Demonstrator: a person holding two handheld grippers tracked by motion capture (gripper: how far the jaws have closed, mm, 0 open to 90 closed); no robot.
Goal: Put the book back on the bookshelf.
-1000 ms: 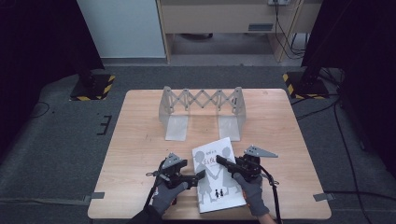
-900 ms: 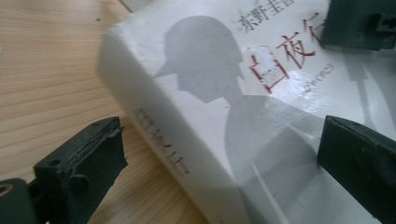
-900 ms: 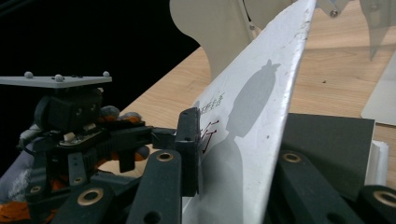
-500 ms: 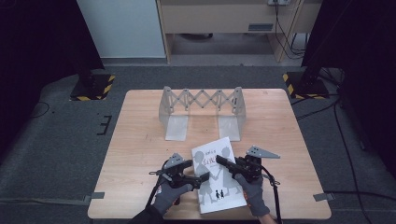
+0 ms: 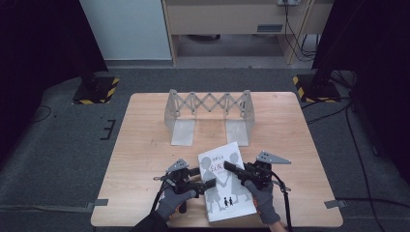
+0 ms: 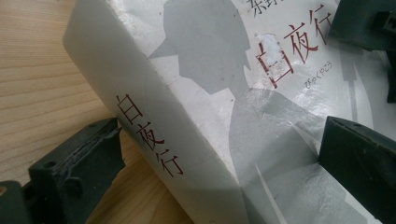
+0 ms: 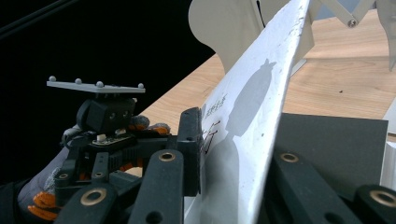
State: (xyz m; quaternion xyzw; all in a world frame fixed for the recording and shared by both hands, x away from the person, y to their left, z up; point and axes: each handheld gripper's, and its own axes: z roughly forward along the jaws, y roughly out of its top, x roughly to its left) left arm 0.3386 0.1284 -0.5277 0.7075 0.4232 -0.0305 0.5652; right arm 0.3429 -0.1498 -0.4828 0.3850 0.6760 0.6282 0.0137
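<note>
At the bottom centre of the high view, a person's two gloved hands hold a pair of grippers at a white book (image 5: 226, 181) lying near the front edge of a wooden table (image 5: 145, 140). The left gripper (image 5: 209, 184) reaches in from the lower left of the frame to the book's spine side. In the left gripper view its two black jaws stand apart, one low on the bare wood at lower left beside the spine, the other over the cover at the right edge; the spine with its red characters runs diagonally between them, and the pictures do not settle whether either jaw presses the book. The right gripper (image 5: 230, 167) comes in from the lower right of the high view, its grey three-cornered plate just right of the book. In the right gripper view its jaws sit on either side of the raised white cover, one against the printed face and one behind it, pinching it. Beyond that cover, at the left of the same frame, the other gripper and a grey-and-orange glove (image 7: 39, 196) are seen. Farther back, at the upper centre of the table, a grey metal expanding rack (image 5: 208, 104) stands upright, well apart from the book.
</note>
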